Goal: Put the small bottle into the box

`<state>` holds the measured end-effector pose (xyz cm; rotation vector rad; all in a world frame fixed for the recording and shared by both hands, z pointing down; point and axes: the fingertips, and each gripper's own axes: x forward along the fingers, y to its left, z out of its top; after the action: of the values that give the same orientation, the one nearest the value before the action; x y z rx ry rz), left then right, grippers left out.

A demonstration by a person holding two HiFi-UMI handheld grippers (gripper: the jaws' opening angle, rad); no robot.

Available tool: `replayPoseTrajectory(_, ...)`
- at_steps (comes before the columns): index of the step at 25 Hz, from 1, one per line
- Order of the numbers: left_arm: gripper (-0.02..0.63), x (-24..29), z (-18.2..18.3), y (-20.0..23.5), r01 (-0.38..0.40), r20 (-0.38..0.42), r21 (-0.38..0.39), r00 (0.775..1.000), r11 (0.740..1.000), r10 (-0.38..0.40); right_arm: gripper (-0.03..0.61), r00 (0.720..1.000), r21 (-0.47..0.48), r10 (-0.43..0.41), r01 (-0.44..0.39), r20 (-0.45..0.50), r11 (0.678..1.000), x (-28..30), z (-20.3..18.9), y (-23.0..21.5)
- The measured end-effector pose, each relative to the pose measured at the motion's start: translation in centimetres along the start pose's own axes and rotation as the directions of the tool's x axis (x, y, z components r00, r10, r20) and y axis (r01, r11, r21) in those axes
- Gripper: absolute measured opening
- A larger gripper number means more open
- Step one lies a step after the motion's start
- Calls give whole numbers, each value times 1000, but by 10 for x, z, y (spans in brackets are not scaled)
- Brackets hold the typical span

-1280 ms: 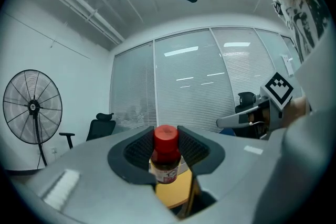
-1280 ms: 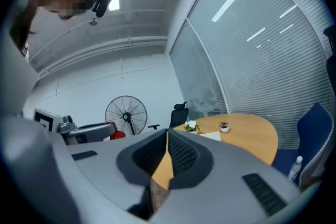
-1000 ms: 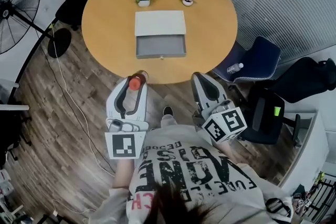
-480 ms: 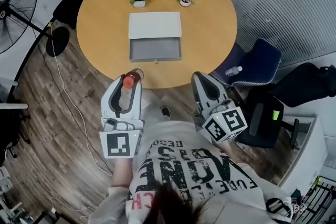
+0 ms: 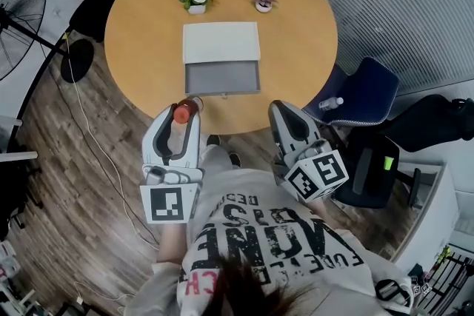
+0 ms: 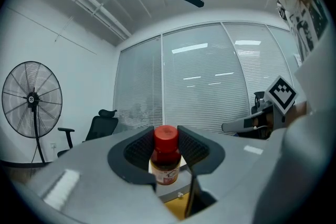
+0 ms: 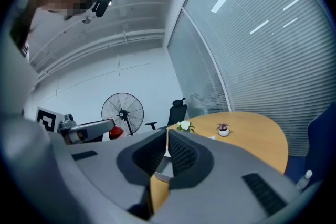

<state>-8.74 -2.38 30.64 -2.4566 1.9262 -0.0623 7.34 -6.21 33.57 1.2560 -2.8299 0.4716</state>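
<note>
carrying step, seen from above: my left gripper holds the small amber glass bottle with a red cap, cap up, right at the near edge of the round wooden table. the bottle is not yet in the box. the flat white box with its grey drawer pulled open sits at the middle of the table, with the drawer facing the near edge, and the drawer looks empty. my left fingers are spread partway and pinch the bottle's body from both sides, with the cap standing above them. my right gripper hangs just off the table's near edge, to the right, its fingers pressed together, holding nothing. next, i judge, i must reach forward over the drawer, lower the bottle in, and only then let the fingers part.
</note>
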Motion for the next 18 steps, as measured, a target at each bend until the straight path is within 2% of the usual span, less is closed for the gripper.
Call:
replayPoseTrajectory(6,147,41,0,34,34,-39,-19,999,999,-35,15,999,6,-38,38,18,999,42,18,-7)
replayPoseTrajectory(12,146,76,8,59,92,1,-6,996,996,-92,15,995,17,-98,98,20,995,70,22,-14)
replayPoseTrajectory(18,146,91,-3,65,155,-18,-20,988,988,-155,15,989,25,-146,145,26,989,85,21,-17)
